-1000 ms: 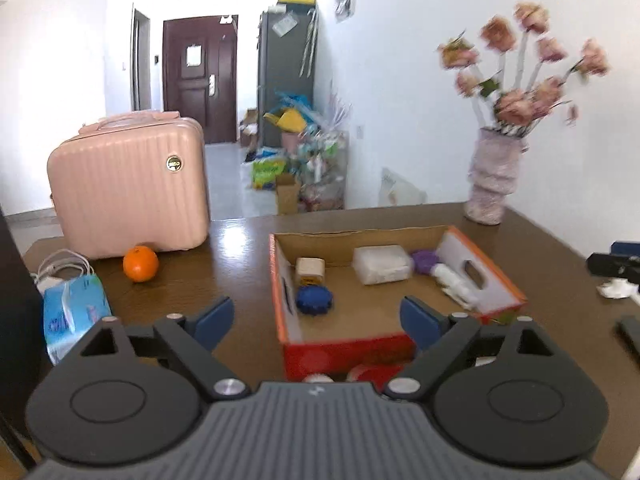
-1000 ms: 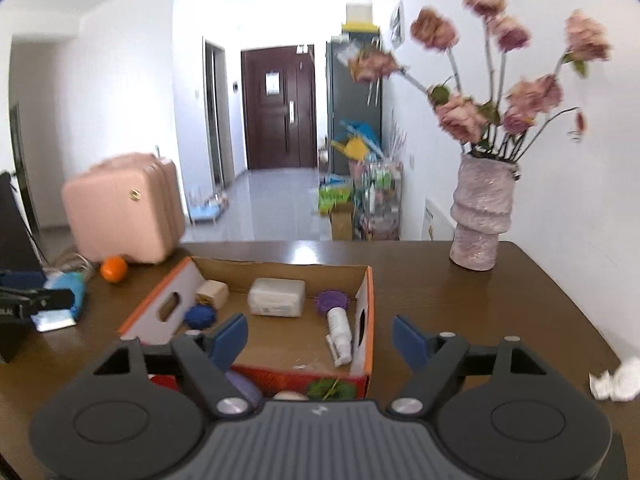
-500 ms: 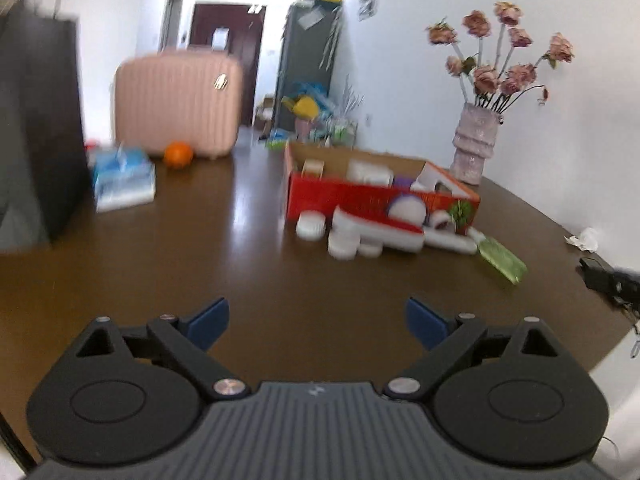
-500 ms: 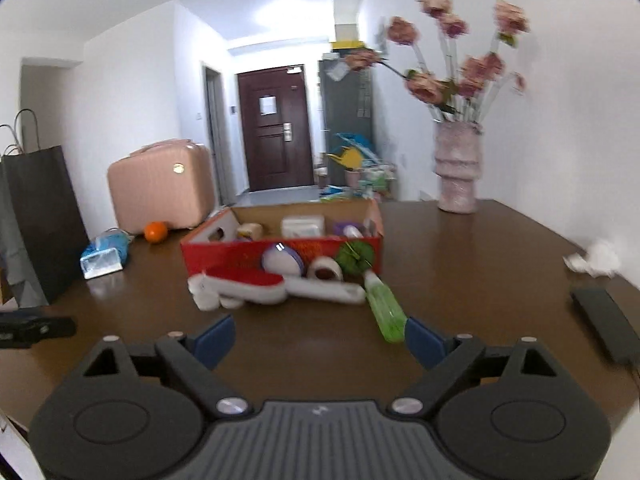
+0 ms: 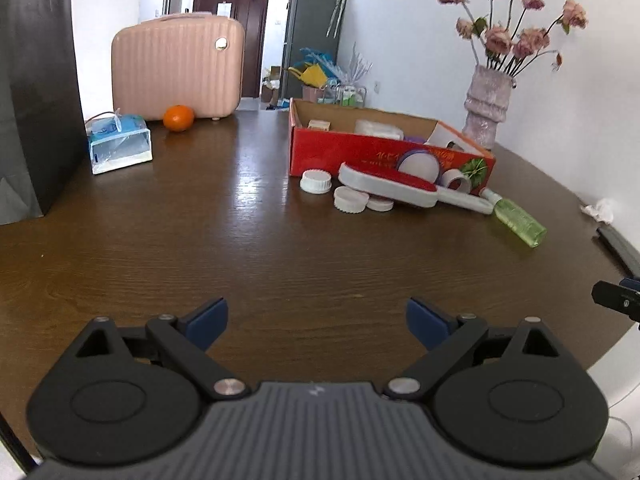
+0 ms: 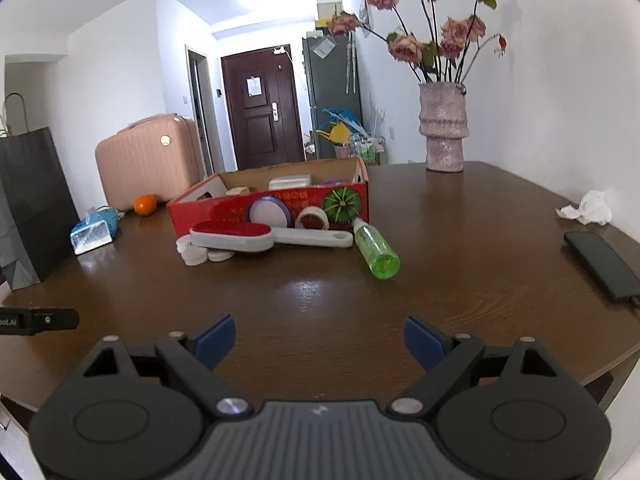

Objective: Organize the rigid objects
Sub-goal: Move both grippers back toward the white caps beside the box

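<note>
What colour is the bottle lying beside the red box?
Clear green, with a white cap end: the bottle shows best in the right wrist view.

The left tool [image 5: 317,316] hangs over the near edge of the bench [image 5: 280,240], tilted down toward the wood. Its blue fingertips [image 5: 208,320] stand wide apart after just opening further, with only bare bench between them. The right tool [image 6: 319,336] sits beside it over the same near edge, tilted down likewise; its jaws have also just been opening and now gape with nothing between them. Each tool shows at the edge of the other's view.
</note>
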`<control>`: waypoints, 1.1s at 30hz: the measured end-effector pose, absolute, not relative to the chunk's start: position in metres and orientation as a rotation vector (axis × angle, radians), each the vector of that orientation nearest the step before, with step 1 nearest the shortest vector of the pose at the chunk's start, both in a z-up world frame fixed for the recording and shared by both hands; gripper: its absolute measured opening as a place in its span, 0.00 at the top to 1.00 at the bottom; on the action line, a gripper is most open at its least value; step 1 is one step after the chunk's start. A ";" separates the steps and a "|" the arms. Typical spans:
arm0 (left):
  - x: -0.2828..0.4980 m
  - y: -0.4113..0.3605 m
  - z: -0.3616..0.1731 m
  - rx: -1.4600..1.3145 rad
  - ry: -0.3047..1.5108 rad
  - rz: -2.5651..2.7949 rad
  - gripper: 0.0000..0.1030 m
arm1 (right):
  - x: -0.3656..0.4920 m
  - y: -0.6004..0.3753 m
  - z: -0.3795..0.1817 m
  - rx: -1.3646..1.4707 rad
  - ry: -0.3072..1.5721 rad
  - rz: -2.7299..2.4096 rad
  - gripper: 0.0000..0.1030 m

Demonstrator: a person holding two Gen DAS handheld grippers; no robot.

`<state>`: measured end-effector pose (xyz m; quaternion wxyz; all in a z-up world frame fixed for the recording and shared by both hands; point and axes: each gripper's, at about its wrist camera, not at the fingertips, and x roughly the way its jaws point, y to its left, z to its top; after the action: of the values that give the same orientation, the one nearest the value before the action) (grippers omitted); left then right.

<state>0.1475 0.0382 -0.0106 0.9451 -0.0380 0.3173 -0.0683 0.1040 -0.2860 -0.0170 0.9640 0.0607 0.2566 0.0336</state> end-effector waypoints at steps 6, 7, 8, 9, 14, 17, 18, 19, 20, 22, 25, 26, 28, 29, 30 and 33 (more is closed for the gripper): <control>0.186 0.030 -0.017 -0.047 0.679 -0.175 0.08 | 0.132 -0.285 -0.029 0.145 0.552 0.045 0.17; 0.195 0.028 -0.016 -0.040 0.675 -0.190 0.08 | 0.137 -0.283 -0.030 0.145 0.556 0.048 0.17; 0.204 0.026 -0.015 -0.035 0.672 -0.200 0.09 | 0.143 -0.281 -0.031 0.143 0.561 0.051 0.17; 0.215 0.026 -0.013 -0.029 0.663 -0.209 0.10 | 0.149 -0.278 -0.031 0.137 0.569 0.058 0.18; 0.270 0.020 -0.013 0.013 0.680 -0.249 0.17 | 0.193 -0.254 -0.034 0.105 0.604 0.126 0.28; 0.297 0.026 -0.010 0.065 0.668 -0.235 0.21 | 0.227 -0.236 -0.035 0.108 0.636 0.174 0.33; 0.304 0.032 -0.009 0.076 0.659 -0.233 0.21 | 0.239 -0.228 -0.035 0.108 0.647 0.197 0.35; 0.311 0.038 -0.008 0.086 0.655 -0.228 0.21 | 0.252 -0.218 -0.034 0.105 0.651 0.226 0.36; 0.317 0.045 -0.008 0.096 0.654 -0.226 0.21 | 0.263 -0.208 -0.035 0.101 0.654 0.256 0.36; 0.329 0.060 -0.011 0.117 0.665 -0.233 0.21 | 0.289 -0.183 -0.037 0.088 0.646 0.307 0.36; 0.348 0.079 -0.020 0.132 0.704 -0.198 0.22 | 0.322 -0.147 -0.046 0.027 0.641 0.350 0.42; 0.354 0.084 -0.022 0.128 0.715 -0.193 0.22 | 0.331 -0.136 -0.048 0.010 0.649 0.351 0.43; 0.368 0.092 -0.026 0.103 0.743 -0.224 0.23 | 0.346 -0.120 -0.051 0.003 0.670 0.363 0.49; 0.374 0.095 -0.028 0.093 0.750 -0.247 0.25 | 0.350 -0.112 -0.053 -0.015 0.671 0.365 0.51; 0.380 0.095 -0.029 0.091 0.754 -0.272 0.25 | 0.352 -0.105 -0.054 -0.038 0.671 0.356 0.56; 0.396 0.087 -0.035 0.095 0.767 -0.342 0.31 | 0.353 -0.095 -0.058 -0.077 0.670 0.351 0.91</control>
<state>0.3960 0.0871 -0.0349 0.9120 0.0460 0.3722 -0.1659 0.3533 -0.0946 -0.0575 0.9286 -0.0374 0.3270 0.1715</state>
